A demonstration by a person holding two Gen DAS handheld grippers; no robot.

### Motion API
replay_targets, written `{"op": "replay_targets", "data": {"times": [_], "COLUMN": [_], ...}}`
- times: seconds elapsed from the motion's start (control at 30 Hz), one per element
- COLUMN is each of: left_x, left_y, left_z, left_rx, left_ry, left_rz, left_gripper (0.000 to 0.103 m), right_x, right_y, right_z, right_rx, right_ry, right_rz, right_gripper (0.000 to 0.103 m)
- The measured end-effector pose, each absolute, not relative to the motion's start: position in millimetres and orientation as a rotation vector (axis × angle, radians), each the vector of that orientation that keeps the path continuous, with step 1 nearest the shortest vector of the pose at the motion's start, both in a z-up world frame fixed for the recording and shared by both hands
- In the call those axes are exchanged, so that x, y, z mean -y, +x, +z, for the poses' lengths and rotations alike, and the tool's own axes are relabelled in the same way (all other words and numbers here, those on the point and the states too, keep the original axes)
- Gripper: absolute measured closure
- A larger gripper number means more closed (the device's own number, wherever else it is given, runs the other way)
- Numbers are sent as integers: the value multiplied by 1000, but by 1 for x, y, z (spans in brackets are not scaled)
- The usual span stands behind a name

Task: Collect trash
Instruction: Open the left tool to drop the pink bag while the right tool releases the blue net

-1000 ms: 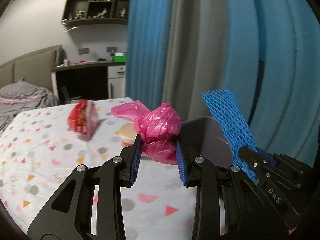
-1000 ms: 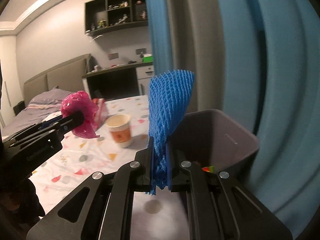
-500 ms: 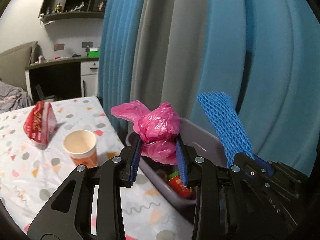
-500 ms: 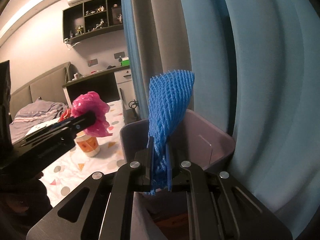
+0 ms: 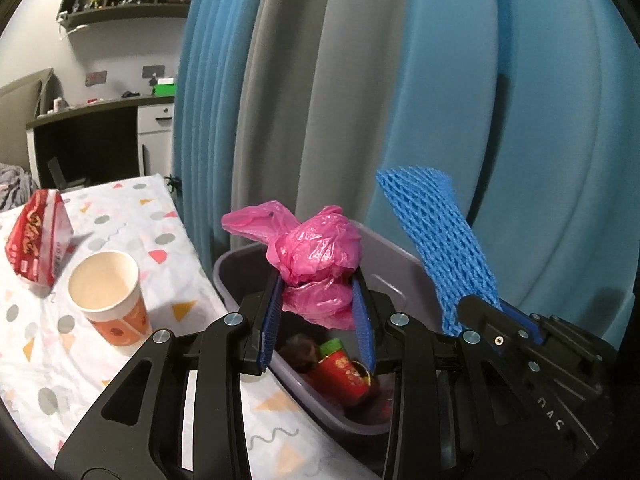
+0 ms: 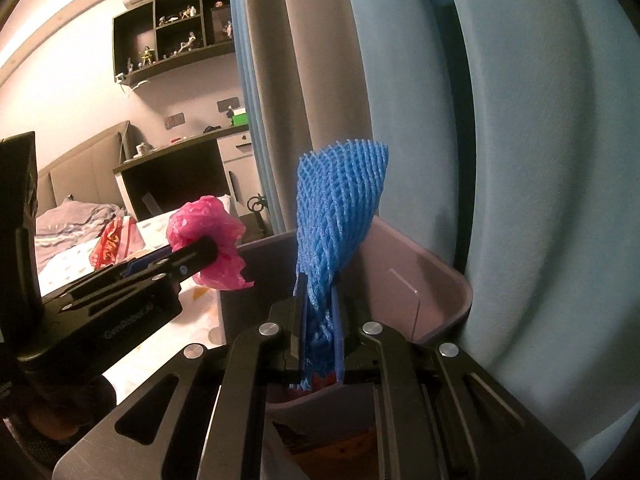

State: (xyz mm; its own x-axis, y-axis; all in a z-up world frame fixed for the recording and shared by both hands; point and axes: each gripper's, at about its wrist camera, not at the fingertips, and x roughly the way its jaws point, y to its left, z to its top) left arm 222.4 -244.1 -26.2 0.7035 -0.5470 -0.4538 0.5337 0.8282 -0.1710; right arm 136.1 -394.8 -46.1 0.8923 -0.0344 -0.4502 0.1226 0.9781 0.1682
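**Both loads over the bin — release risks noted**

My left gripper (image 5: 318, 312) was pinching a crumpled pink plastic bag (image 5: 316, 256) between its blue pads, jaws partway apart around the wad. My right gripper (image 6: 320, 328) was nearly pressed together on a strip of blue foam fruit netting (image 6: 340, 208), which stood upright above the pads. Both loads hung over the grey plastic bin (image 5: 404, 264) at the table's right edge, against the blue curtain (image 5: 520, 100). The bin already held a red can (image 5: 344, 368) and some dark scraps I could not identify.

Risks, as I judged them:
- The bag's loose tail pointed left, toward the near rim. Released there, the light film could drift or catch on the rim and land on the patterned tablecloth (image 5: 120, 216).
- The netting was tall and springy. Most of it sat above the pads, so on opening it could tip outward rather than drop, possibly over the far rim toward the curtain.
- The film or mesh might cling to a pad and stay put after opening.
- The two grippers sat close together; opening both at once might knock them.

Still on the table, uncollected: a paper cup (image 5: 108, 292) near the bin and a red snack packet (image 5: 36, 240) further toward the left edge.
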Motion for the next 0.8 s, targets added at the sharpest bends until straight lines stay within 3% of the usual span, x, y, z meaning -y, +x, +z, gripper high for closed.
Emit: {"op": "replay_targets", "data": {"times": [0.8], "left_x": [266], "left_y": [256], "left_z": [-44], "left_rx": [-581], "left_ry": [-35], "left_rz": [-656], "left_gripper": [69], "right_x": [405], "right_y": [155], "right_z": [-53], "right_rx": [-495], "right_ry": [226], "right_rz": [-91], "right_gripper": [92]}}
